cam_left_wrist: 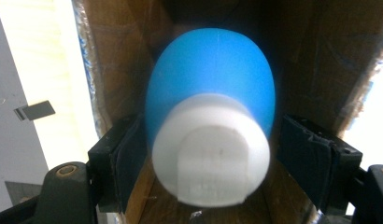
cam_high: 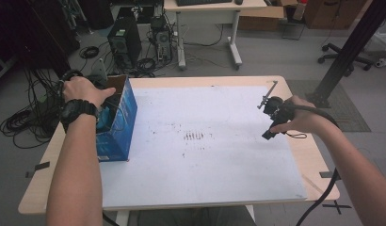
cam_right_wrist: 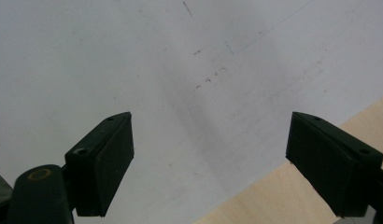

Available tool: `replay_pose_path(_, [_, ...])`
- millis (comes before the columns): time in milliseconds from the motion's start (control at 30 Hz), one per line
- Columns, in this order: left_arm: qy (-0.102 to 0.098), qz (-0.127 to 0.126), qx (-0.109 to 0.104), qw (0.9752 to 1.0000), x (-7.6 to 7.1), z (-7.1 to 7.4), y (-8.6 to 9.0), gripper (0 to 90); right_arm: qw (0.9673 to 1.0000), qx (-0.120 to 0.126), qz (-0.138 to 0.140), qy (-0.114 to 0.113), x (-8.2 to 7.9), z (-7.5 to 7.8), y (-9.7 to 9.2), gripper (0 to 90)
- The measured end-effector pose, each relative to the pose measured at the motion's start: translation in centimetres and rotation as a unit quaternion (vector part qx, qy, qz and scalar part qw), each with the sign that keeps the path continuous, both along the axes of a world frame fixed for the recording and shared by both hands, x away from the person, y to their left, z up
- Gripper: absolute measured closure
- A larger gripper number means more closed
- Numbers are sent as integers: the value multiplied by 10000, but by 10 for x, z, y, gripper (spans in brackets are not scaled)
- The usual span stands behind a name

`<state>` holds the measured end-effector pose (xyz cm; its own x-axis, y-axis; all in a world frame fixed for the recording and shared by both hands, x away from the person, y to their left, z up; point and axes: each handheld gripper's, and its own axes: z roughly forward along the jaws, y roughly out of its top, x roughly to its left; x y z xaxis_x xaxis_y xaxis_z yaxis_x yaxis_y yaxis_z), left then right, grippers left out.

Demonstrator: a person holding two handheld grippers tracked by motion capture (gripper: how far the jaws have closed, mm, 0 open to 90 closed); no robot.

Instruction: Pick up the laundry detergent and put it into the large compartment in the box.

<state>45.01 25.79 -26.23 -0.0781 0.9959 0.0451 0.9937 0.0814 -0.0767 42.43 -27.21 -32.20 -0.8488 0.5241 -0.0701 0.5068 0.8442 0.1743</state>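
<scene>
A blue bottle with a white cap (cam_left_wrist: 210,116) stands inside an open blue cardboard box (cam_high: 119,123) at the table's left edge, cap toward the camera. My left gripper (cam_left_wrist: 212,154) reaches down into the box, its two black jaws closed in against the bottle's sides. In the high view the person's left hand (cam_high: 83,92) covers that gripper above the box. My right gripper (cam_high: 267,113) hovers open above the right side of the white mat (cam_high: 205,155). In the right gripper view it (cam_right_wrist: 210,163) holds nothing, with the mat (cam_right_wrist: 180,70) below.
The box's brown inner walls (cam_left_wrist: 115,60) close in around the bottle. A bare wooden table edge (cam_right_wrist: 273,196) runs beside the mat on the right. Past the far side are a desk (cam_high: 207,14), computer towers (cam_high: 125,40) and floor cables. A black post (cam_high: 351,47) leans at the right.
</scene>
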Motion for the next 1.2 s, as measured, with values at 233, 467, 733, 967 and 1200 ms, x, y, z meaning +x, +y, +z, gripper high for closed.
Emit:
replay_pose_path(233, [-24, -15, 24, 10000, 0, 7, -2, 239, 10000, 8, -3, -3, -1, 1, 0, 152])
replay_pose_path(467, [-82, 17, 46, 10000, -1, 14, -3, 229, 10000, 24, -14, -23, -1, 2, -1, 152])
replay_pose_path(733, [-138, 29, 43, 9999, -2, 24, -3, 220, 10000, 28, -6, -25, -1, 3, -1, 152])
replay_pose_path(967, [-219, 70, 59, 9997, -3, 34, -1, 217, 10000, 23, 6, -25, -1, 3, 1, 152])
replay_pose_path(1200, [-267, 66, 62, 9996, -5, 45, -1, 207, 10000, 17, 11, -31, -1, 4, 1, 152])
